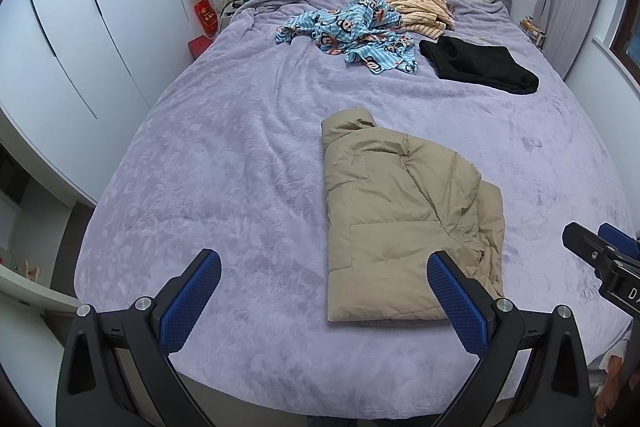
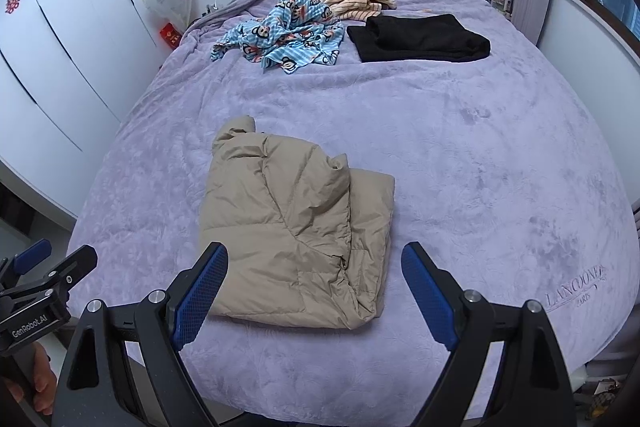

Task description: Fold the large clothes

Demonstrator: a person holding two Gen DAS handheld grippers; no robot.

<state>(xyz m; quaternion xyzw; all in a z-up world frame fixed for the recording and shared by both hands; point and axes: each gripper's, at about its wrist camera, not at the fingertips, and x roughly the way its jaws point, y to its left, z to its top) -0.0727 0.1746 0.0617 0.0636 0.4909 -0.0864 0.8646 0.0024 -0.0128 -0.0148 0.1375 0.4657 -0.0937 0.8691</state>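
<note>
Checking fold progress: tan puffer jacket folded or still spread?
Folded. The tan puffer jacket lies as a compact layered bundle on the purple blanket, sleeve tucked over the body. Both tongs are open and clear of it.

Tan jacket (image 1: 392,219), lilac blanket (image 1: 224,163), black garment (image 1: 480,65), perhaps monkey-print blue cloth (image 1: 360,35)

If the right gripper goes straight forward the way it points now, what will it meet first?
Most likely the folded beige puffer jacket. The right gripper is open and empty, and the jacket's near edge lies between its fingers on the purple blanket. Depth is unclear, so it may pass just above.
</note>
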